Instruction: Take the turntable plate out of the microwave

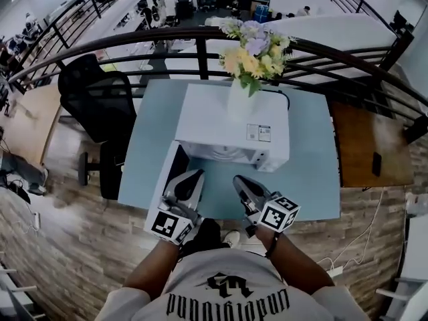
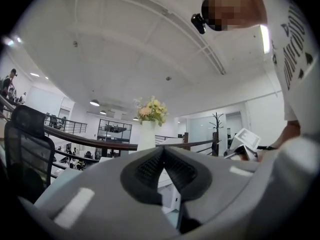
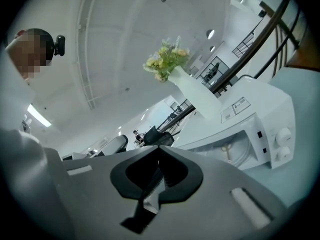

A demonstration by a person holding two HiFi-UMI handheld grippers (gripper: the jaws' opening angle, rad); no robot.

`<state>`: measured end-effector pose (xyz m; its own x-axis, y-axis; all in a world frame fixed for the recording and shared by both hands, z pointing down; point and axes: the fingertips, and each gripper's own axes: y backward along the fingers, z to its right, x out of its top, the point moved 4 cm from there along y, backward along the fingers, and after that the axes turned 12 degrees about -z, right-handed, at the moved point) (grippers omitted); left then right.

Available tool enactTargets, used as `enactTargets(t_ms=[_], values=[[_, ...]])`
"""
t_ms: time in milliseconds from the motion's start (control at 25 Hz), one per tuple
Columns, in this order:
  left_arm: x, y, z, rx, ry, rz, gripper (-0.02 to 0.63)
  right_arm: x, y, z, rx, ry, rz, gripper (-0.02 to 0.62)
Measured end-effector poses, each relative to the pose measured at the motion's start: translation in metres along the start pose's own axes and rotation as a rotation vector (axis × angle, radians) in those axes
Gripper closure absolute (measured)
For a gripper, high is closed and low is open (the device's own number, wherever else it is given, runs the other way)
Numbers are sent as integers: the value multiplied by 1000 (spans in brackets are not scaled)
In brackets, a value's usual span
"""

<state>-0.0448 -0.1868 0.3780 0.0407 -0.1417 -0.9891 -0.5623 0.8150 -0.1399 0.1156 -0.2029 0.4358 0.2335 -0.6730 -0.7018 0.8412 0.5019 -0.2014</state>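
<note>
The microwave sits mid-tabletop with its door already open. The plate, only faintly visible, appears to lie inside. The left gripper and right gripper hover by the near edge, jaws closed and empty, so reaching in, gripping and lifting out are not yet done.

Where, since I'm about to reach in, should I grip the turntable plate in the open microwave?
Grip the near rim of the turntable plate, coming level through the open front of the microwave. It appears flat and thin on the cavity floor, so only its edge offers the jaws a bite. The right gripper, shut, must open first.
</note>
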Motion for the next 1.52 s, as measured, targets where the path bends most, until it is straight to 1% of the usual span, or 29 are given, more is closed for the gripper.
enactTargets(t_ms=[120,200,280,360,400,600,760,880,1040,1280,1440,1520], values=[[-14,-7,-9,14,3,-8,557,-12,-16,21,-6,-38,-45,591],[-20,-14,-12,-2,14,-22,557,-17,-26,36,-10,-71,-54,591],[-30,-22,-14,-16,32,-53,557,-23,-34,52,-17,-99,-64,591],[-42,-30,-20,-10,31,-60,557,-28,-41,69,-33,-127,-75,589],[-48,-34,-24,-8,31,-60,556,-31,-44,78,-43,-143,-78,575],[-78,-53,-33,-12,79,-118,555,-54,-63,127,-94,-262,-90,543],[-102,-59,-38,-6,86,-137,555,-79,-75,159,-139,-369,-94,521],[-115,-68,-44,0,84,-128,555,-94,-91,183,-142,-443,-86,503],[-132,-71,-52,17,70,-157,555,-110,-110,202,-130,-548,-63,502],[-146,-80,-60,-2,62,-185,555,-128,-138,235,-149,-664,-12,486],[-155,-86,-66,-1,85,-196,555,-131,-151,249,-159,-725,24,476],[-159,-87,-69,1,89,-206,555,-132,-155,255,-166,-772,52,476]])
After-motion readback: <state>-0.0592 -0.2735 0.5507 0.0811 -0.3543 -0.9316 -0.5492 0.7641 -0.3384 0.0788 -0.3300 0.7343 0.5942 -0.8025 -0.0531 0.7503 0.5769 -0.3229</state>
